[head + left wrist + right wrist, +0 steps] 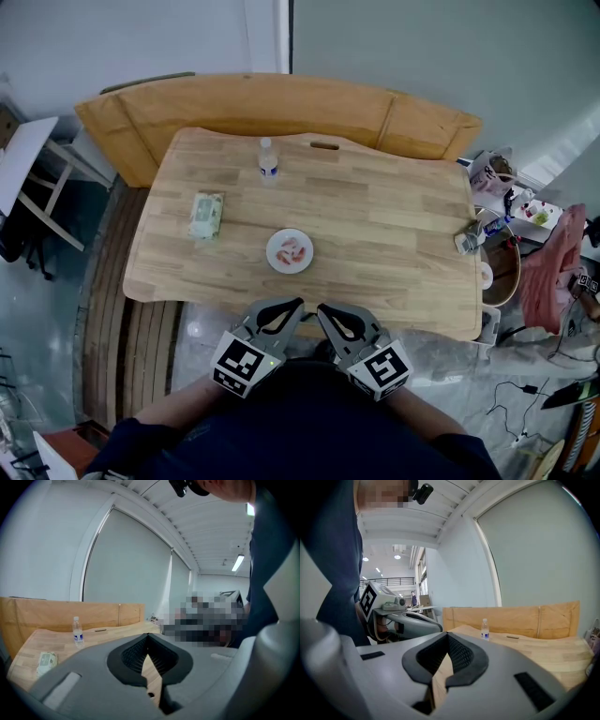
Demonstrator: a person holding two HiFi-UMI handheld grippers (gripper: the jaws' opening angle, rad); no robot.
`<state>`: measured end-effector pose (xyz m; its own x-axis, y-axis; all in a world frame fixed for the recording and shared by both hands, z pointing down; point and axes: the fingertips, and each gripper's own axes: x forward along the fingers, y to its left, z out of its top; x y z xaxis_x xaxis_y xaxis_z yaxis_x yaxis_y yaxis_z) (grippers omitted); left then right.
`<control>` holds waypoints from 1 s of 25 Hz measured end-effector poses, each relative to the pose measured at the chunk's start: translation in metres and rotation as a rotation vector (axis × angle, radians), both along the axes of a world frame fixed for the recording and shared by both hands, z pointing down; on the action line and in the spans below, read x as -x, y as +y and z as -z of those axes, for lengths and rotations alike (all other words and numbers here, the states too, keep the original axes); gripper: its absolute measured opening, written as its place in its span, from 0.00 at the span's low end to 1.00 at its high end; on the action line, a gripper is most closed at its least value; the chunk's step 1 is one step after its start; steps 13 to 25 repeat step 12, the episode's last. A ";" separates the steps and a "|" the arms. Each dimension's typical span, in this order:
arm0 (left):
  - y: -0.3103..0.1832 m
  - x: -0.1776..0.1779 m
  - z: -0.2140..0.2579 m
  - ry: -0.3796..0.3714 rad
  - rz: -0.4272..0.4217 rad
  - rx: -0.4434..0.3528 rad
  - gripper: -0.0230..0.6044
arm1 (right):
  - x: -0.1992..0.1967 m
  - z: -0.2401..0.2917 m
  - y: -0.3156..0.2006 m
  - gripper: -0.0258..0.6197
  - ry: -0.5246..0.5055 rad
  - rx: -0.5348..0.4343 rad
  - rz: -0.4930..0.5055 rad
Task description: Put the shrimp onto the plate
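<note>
Near, at your body: dark sleeves [169, 412] enter from the bottom of the head view, elbows wide, both grippers drawn in close to you. The left gripper [292, 308] and right gripper [324, 312] angle inward, their tips close to each other, over the near edge of the counter [394, 244]. The marker cubes face up toward the camera

Left jaws: together at the tips, nothing between them; only bare wood shows through the opening behind the tips. Right jaws: the same, closed tip to tip and empty. In the right gripper view your left gripper sits just beside it, on its left

Just beyond the tips, about mid-counter: a small white plate [272, 258] with the shrimp [292, 249] lying on it as pink-orange pieces. Both grippers are apart from the plate, and nothing stands between them and it

Left of the plate, well apart: a pale green packet [206, 216] lying flat

Farther back: a clear water bottle [268, 159] upright, with a white cap and blue label. Near it, by the far edge, a dark slot [324, 145] in the counter top

At the counter's right edge: a small grey object [469, 239], too small to tell what it is

Behind the counter: wooden board panels [281, 98] stand along the wall. Off to the right, beside the counter: a pink cloth [553, 272] among clutter and cables
</note>
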<state>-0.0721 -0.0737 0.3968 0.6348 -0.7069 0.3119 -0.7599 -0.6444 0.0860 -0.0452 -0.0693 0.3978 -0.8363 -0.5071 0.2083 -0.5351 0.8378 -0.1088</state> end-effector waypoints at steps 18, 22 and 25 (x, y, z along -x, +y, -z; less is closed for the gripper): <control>0.005 0.002 -0.004 -0.005 0.005 0.007 0.05 | -0.002 -0.004 0.005 0.05 -0.006 0.004 -0.008; 0.005 0.002 -0.004 -0.005 0.005 0.007 0.05 | -0.002 -0.004 0.005 0.05 -0.006 0.004 -0.008; 0.005 0.002 -0.004 -0.005 0.005 0.007 0.05 | -0.002 -0.004 0.005 0.05 -0.006 0.004 -0.008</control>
